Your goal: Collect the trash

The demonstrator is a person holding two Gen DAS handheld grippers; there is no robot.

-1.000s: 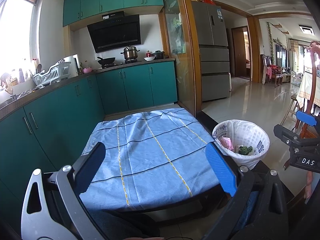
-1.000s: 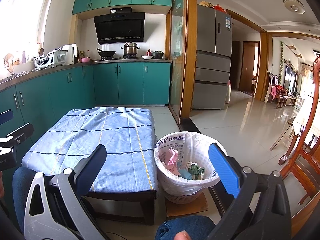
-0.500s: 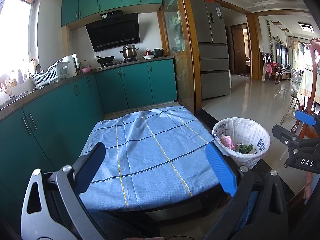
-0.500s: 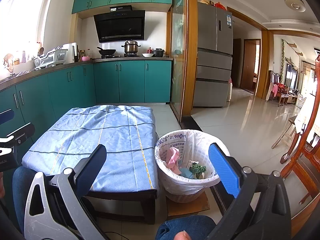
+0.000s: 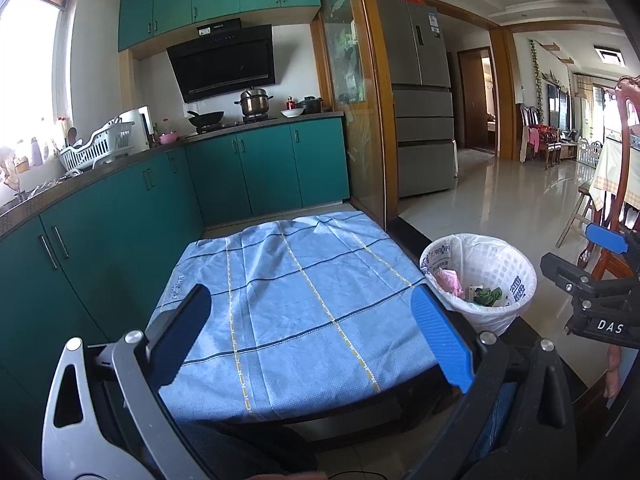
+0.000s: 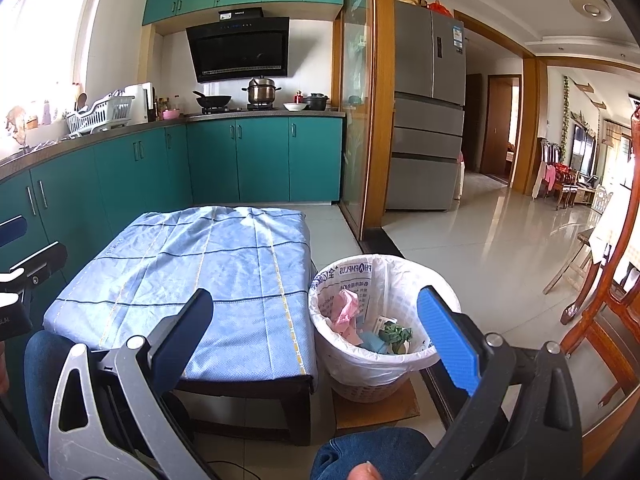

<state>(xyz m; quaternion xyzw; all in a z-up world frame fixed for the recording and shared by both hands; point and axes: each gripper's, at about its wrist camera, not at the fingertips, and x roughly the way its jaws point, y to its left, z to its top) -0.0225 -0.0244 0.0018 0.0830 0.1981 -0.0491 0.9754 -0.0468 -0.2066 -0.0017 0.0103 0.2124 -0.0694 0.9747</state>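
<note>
A white basket lined with a white printed bag (image 6: 404, 280) (image 5: 520, 276) stands on the floor right of a low table. Inside lie pink crumpled trash (image 6: 346, 310) (image 5: 448, 280), a green leafy scrap (image 6: 394, 332) (image 5: 486, 294) and a blue piece (image 6: 374, 342). The table is draped with a light blue checked cloth (image 5: 296, 304) (image 6: 200, 272) and nothing lies on it. My left gripper (image 5: 310, 338) hovers open over the cloth's near edge. Open and holding nothing, my right gripper (image 6: 316, 340) hangs just in front of the basket.
Teal kitchen cabinets (image 5: 120, 220) run along the left and back. A glass partition with a wooden frame (image 6: 366, 120) and a grey fridge (image 6: 428, 120) stand behind the basket. A wooden chair (image 6: 612, 304) is at the right. A person's jeans-clad knees (image 6: 372, 452) are below.
Both grippers stay open and almost still. The views shift only slightly, the table and basket keeping their places.
</note>
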